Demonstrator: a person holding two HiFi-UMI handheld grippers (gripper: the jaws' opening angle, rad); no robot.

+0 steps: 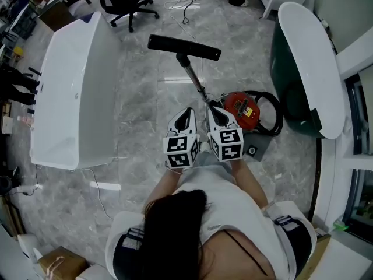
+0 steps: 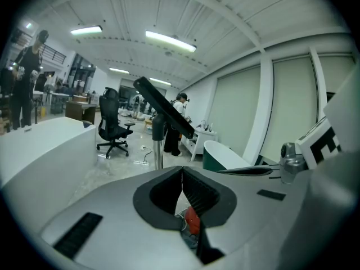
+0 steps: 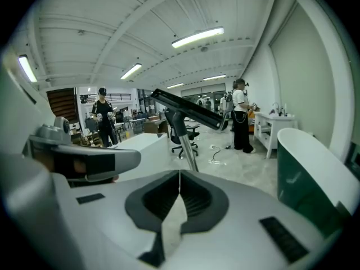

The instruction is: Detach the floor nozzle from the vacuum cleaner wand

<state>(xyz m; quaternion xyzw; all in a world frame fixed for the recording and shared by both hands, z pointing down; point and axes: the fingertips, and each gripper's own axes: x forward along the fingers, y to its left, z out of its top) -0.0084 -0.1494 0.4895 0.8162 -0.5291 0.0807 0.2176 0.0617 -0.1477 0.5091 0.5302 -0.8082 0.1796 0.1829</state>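
At frame centre, left gripper (image 1: 187, 112) and right gripper (image 1: 213, 111) adjacent, jaws closed, empty, floor nozzle (image 1: 183, 46) well apart above, wand (image 1: 195, 79) descending to just beside right gripper.

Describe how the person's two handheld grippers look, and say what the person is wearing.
Both the left gripper and the right gripper have smooth white-grey shells that taper to black, ribbed jaw pads. Each carries a white cube printed with black square markers. The person wears a white top.
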